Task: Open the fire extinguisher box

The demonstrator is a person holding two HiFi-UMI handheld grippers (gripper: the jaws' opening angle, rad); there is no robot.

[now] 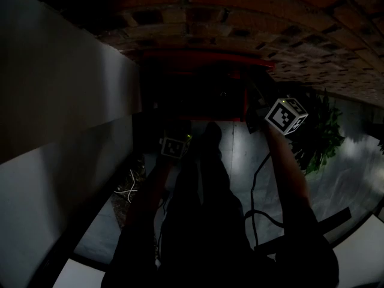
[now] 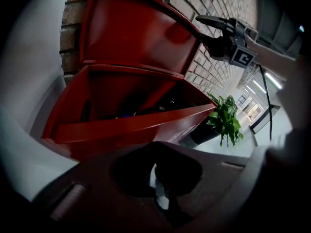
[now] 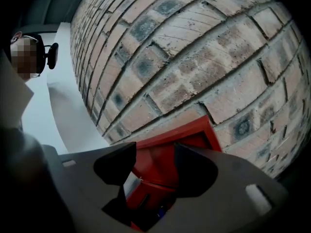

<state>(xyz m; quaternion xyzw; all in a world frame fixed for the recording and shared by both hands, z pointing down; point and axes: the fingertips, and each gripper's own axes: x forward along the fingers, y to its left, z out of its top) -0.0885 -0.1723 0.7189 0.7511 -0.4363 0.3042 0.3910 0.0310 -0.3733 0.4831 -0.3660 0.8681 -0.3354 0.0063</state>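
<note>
Top: the fire extinguisher box stands open, its mouth free from above.
Behind: the raised lid and the brick wall block.
Left: a white wall stands close.
Right: a potted plant crowds the corner.

The fire extinguisher box is a red metal case that stands low against a brick wall, with its long side along the wall. It is open. Its lid is swung up on the back edge and stands nearly upright, close to the bricks, with its hollow red underside facing outward. The front wall is a plain red panel with some pale print near its right end, too small to read. The inside is dark red and shadowed; a few dark shapes lie in it and cannot be made out.
</note>
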